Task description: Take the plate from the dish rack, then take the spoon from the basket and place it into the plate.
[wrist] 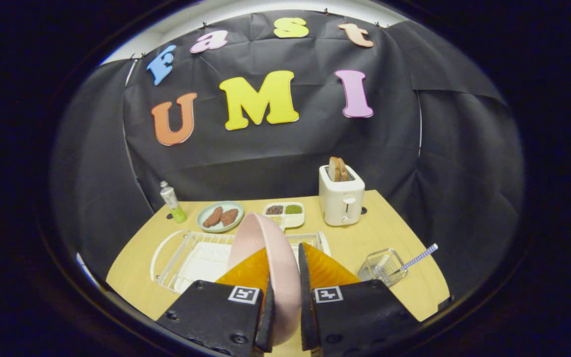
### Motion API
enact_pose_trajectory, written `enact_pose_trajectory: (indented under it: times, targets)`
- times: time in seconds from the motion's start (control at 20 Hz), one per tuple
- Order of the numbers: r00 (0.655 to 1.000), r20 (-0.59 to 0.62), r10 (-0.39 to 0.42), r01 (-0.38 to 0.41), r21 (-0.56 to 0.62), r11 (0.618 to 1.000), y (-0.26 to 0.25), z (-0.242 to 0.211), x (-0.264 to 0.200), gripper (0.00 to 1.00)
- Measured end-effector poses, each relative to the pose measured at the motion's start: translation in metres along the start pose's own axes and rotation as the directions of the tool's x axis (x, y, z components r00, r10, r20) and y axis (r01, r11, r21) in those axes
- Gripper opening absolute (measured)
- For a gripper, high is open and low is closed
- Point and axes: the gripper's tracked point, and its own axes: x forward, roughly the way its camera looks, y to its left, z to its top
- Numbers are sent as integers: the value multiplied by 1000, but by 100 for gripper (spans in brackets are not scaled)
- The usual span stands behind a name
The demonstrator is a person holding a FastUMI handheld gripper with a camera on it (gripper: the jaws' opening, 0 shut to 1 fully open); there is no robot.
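At the bottom centre of the frame the gripper (285, 277) had its two fingers clamped on the rim of the pink plate (265, 248), which stood on edge between them, lifted above the white dish rack (186, 258) in the lower left; whether the plate's lower edge was quite free of the rack wires could not be told, since the fingers hid it. To the lower right sat the small wire basket (382, 265), with the spoon (417, 259) leaning out of it, its checked handle pointing up and right; the basket stood well apart from the rack.

The plate seemed out of the rack but not yet set down, so the spoon step remained. The hold was an edge pinch on a smooth, heavy dish; a quick swing or tilt could let it pivot or slip between the fingers and drop onto the wooden table (394, 218). A low carry might also catch the rack's rim, or knock the basket if it were laid too near.
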Motion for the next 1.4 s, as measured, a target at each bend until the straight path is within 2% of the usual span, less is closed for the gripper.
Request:
enact_pose_trajectory:
  times: [0.2, 0.45, 0.6, 0.75, 0.9, 1.1, 1.4]
  targets:
    - [998, -43, 54, -51, 65, 997, -9, -63, -13, 27]
    - [987, -109, 120, -96, 203, 975, -14, -136, -16, 27]
    - [980, -137, 147, -103, 286, 953, -14, -171, -13, 27]
    - [970, -165, 181, -104, 392, 914, -17, -201, -3, 27]
    - [964, -187, 190, -88, 451, 888, -24, -219, 5, 27]
    - [964, -163, 211, -104, 500, 860, -27, -220, 16, 28]
    - [965, -168, 199, -89, 505, 859, -36, -224, 22, 29]
